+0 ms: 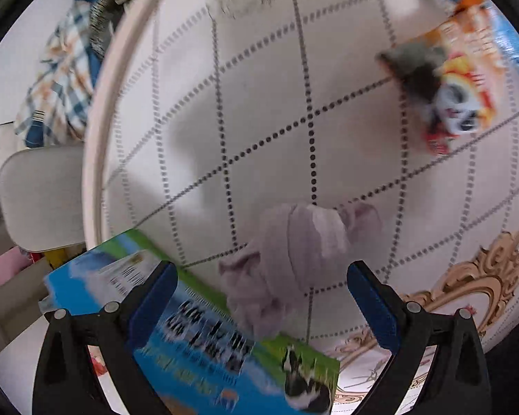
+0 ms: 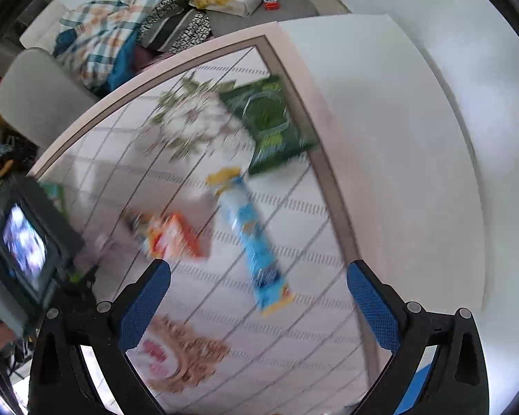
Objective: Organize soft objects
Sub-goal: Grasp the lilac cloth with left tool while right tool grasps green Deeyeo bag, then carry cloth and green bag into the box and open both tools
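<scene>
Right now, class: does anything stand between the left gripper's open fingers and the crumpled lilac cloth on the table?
Partly. The left gripper is open above the lilac cloth, and nothing covers the cloth. However, the blue-and-green box lies beside it under the left finger, with the cloth's edge draped onto the box.

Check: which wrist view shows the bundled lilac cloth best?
Left wrist: the lilac cloth lies on the table, central, just ahead of the open left gripper. Right wrist shows only a blurred lilac patch at its left edge.
</scene>
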